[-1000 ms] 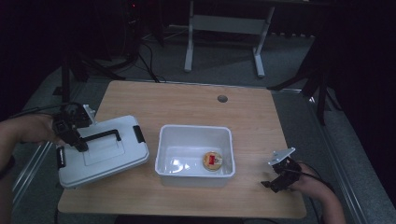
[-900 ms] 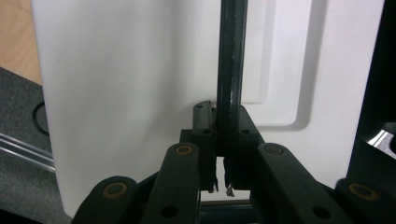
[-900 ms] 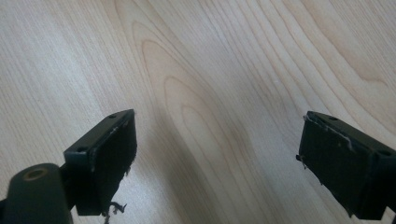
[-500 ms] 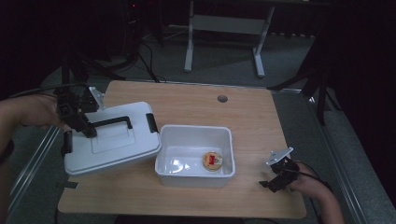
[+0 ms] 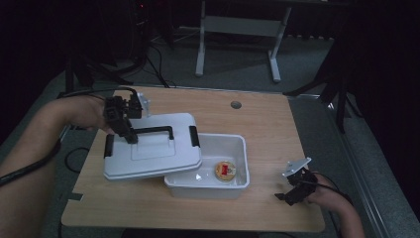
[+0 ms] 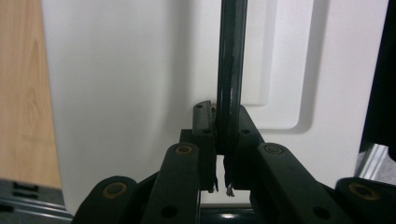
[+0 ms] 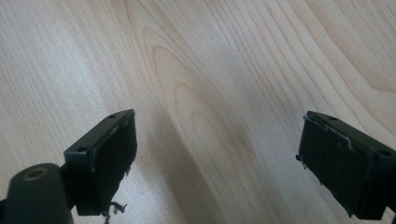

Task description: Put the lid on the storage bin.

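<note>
Watching the left gripper point(image 5: 130, 136) clamped on the black handle point(image 5: 153, 131) of the white lid point(image 5: 153, 148), hanging just below its jaws and partly over the bin point(image 5: 233, 148), so lining up and lowering remain while the right gripper point(image 5: 288, 194) idles wide open.

Lid point(image 5: 153, 148) overlaps the left rim of the bin point(image 5: 233, 144) on the table point(image 5: 267, 119).

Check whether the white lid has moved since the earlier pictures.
Yes. The lid, held by the left gripper, has shifted right and now overlaps the white bin.
</note>
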Demonstrator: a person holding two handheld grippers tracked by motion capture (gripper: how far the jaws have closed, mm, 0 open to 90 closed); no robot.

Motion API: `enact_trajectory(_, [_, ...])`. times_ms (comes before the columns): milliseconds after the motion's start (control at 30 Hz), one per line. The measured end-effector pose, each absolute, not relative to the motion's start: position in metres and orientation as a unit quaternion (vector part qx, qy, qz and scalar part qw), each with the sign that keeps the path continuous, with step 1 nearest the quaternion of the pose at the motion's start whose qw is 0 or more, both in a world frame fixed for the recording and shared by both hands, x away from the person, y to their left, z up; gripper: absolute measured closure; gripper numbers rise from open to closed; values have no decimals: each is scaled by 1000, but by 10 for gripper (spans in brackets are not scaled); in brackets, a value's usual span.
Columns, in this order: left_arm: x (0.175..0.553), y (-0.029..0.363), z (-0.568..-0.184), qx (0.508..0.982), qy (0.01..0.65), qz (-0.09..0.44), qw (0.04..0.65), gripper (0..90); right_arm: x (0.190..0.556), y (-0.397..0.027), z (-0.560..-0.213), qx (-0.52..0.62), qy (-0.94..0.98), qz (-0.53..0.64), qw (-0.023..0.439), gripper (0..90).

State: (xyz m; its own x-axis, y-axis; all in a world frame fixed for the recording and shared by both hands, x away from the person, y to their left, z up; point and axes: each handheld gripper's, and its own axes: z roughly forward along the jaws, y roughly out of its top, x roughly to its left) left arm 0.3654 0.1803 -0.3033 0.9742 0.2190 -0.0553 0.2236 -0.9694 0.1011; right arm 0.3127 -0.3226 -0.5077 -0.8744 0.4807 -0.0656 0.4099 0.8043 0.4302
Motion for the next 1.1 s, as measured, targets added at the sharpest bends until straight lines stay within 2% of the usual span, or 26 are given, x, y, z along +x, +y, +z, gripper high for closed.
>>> enact_trajectory(600, [381, 90, -309, 996, 33, -35, 72, 834, 314, -324, -508, 232, 947, 206, 85, 113])
enact_trajectory(1100, [390, 52, -339, 995, 3, -64, 82, 834, 311, -324, -515, 231, 947, 208, 78, 113])
